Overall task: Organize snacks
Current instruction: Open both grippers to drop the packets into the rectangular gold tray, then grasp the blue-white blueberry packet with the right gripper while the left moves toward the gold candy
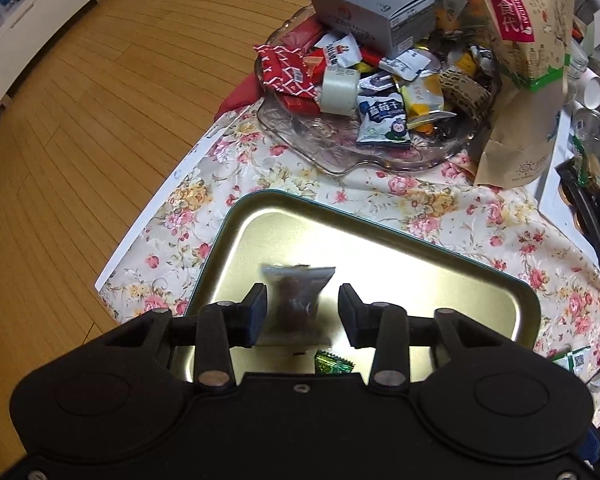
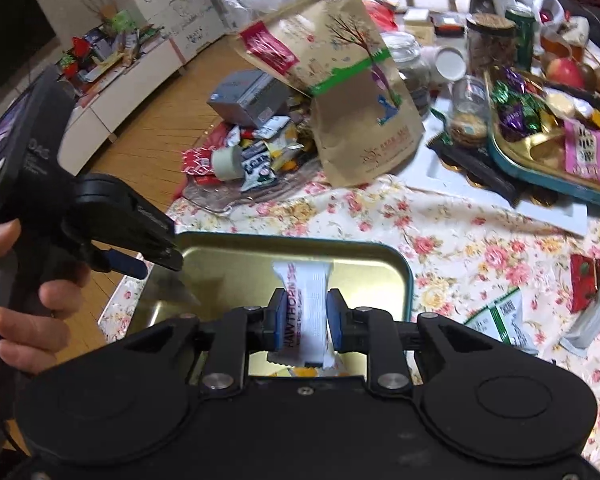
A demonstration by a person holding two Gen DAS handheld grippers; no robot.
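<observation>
Both grippers I keep over the gold tin tray (image 1: 480,284): left gripper (image 1: 302,314) spread apart above a clear-wrapped snack (image 1: 296,294), right gripper (image 2: 303,322) clamped on the white hawthorn packet (image 2: 306,312).

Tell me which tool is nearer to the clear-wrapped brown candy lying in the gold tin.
Left. The left tool hangs open right over the brown candy, its fingers either side. The right tool is over the tin's other end, shut on a white hawthorn packet.
</observation>
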